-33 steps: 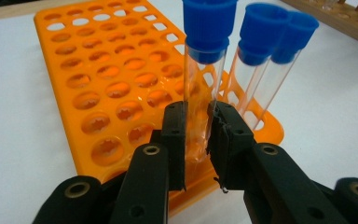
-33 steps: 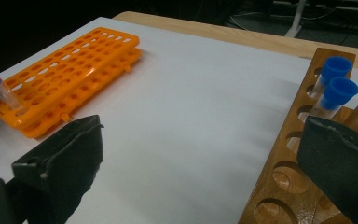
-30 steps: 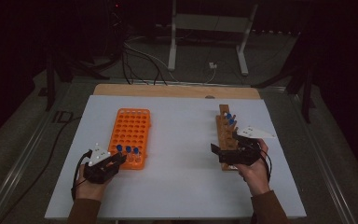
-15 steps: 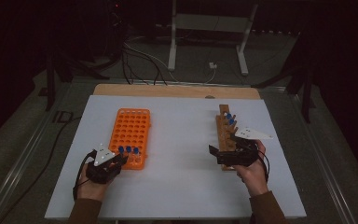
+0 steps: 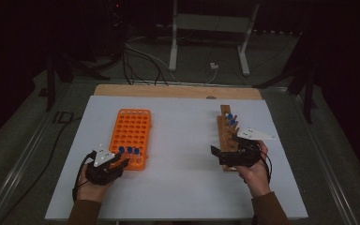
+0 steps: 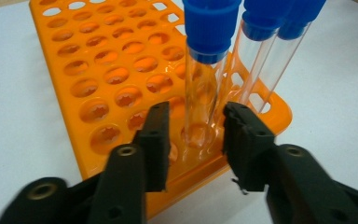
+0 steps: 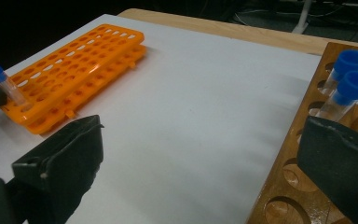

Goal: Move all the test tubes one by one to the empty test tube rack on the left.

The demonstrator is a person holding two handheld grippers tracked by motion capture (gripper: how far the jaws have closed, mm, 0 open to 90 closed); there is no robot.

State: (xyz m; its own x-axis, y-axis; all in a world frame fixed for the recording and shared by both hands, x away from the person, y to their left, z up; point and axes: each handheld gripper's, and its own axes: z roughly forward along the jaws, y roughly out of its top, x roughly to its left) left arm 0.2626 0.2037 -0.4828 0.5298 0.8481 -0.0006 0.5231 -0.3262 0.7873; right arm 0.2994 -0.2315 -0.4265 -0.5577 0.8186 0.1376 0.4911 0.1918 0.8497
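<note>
An orange tube rack lies on the left of the white table. Three clear tubes with blue caps stand in its near end. My left gripper sits at that end. In the left gripper view its jaws have just been opening and stand apart around the nearest tube, which stays upright in the orange rack; a gap shows beside the left pad. My right gripper is at the near end of a wooden rack with two blue-capped tubes. Its jaws are wide open and hold nothing.
The wooden rack has several free holes near my right gripper. The orange rack has many free holes. Bare white table lies between the racks. Beyond the table's far wooden edge are cables and a metal stand.
</note>
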